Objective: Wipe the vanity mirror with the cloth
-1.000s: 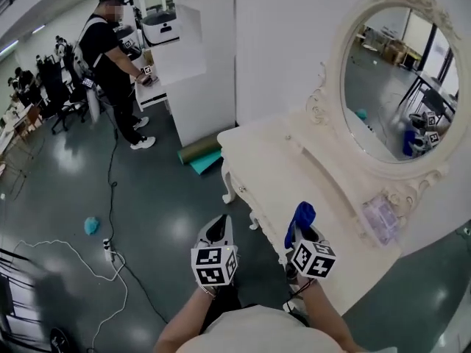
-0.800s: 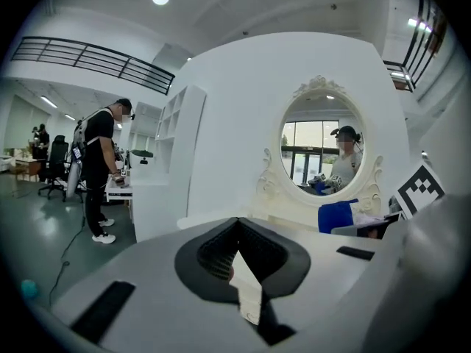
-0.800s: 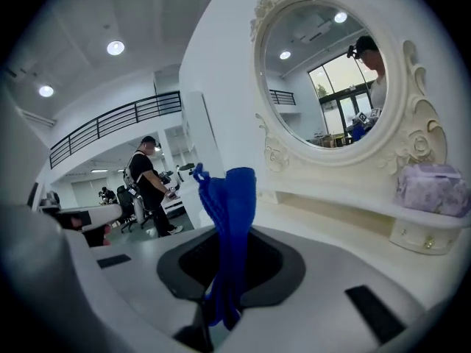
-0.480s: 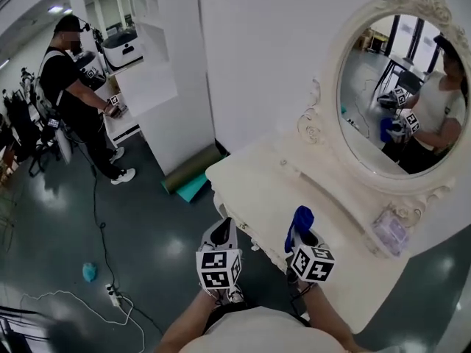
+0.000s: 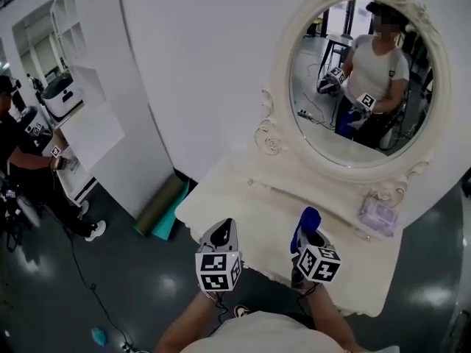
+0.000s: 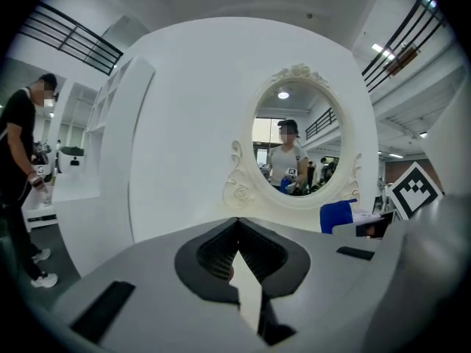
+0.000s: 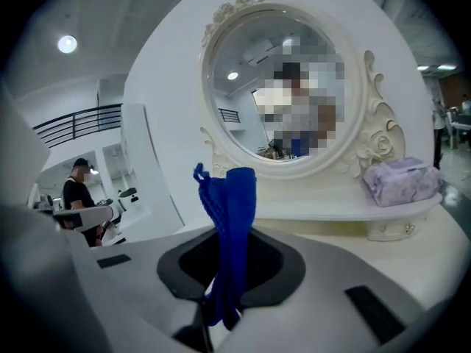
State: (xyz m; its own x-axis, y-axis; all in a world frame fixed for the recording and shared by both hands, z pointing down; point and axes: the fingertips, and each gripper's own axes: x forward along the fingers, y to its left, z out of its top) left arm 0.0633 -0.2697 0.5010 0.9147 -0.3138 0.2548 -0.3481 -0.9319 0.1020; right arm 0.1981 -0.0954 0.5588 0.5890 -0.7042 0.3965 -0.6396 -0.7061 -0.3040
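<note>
Claws first, from the head view: the right claw (image 5: 307, 235) is clamped on a blue cloth (image 5: 305, 219), which stands up out of its tip in a bunch. The left claw (image 5: 221, 230) is pressed together on nothing. Both are held low in front of the person, at the near edge of the white worktop (image 5: 243, 197). They are well short of the oval mirror (image 5: 360, 79) rising at its back. That looks like a carrying pose: the cloth is pinched near one end so that a loose wad is free to meet the glass. A pale purple packet (image 5: 379, 216) sits on the small ledge below the frame, to the right, near where a low wiping stroke would pass.

Left gripper view: the jaws meet at their tips with nothing between them, and they point toward the mirror, which is well apart. I judge this hand is spare for now, perhaps held clear so as not to knock the frame.

Right gripper view: the cloth (image 7: 232, 197) runs up through the closed jaws, folded lengthwise. Its top stands free in front of the mirror's lower rim. The packet lies off to the right. No wiping has begun, I'd say. The next move calls for a reach forward and up until the cloth touches the glass.
</note>
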